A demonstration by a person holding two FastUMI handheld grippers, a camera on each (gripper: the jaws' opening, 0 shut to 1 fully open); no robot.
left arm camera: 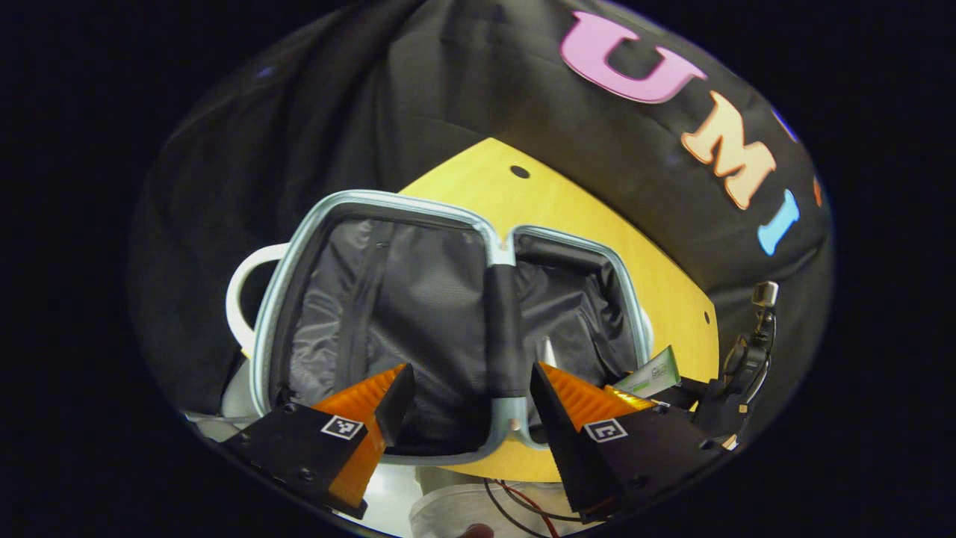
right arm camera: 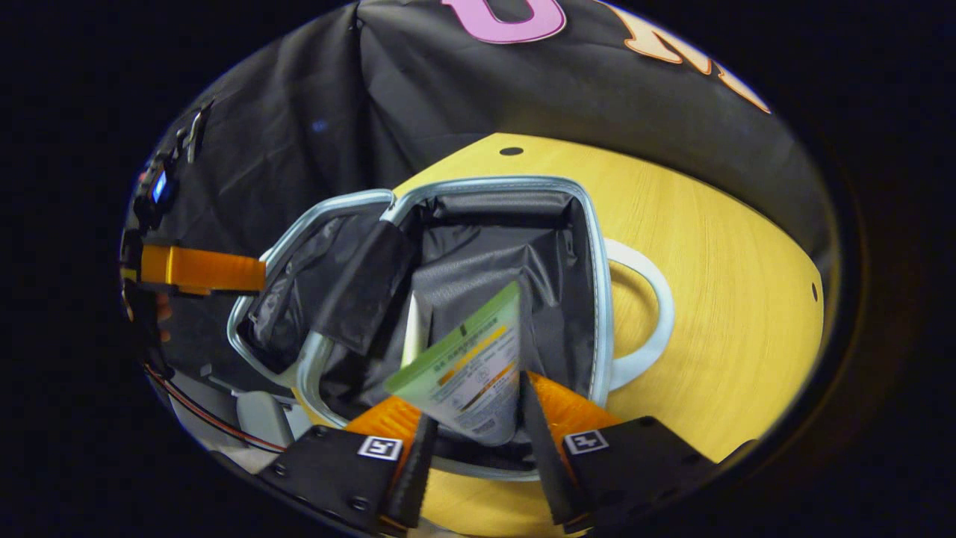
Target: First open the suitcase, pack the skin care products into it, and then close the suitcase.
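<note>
1 flat, glossy tube (right arm camera: 467,373), seemingly pinched by right gripper (right arm camera: 472,437), over crinkly-lined suitcase (right arm camera: 590,246).

A recording booth: black cloth wall (right arm camera: 314,112) (draped, creased) behind a bare wooden table (right arm camera: 717,254).

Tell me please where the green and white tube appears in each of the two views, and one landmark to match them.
Left gripper view: the tube is at lower right, held by the right gripper over the open suitcase.
Right gripper view: the tube is at lower centre, between the right gripper fingers.
Shared landmark: the suitcase's white handle.
</note>
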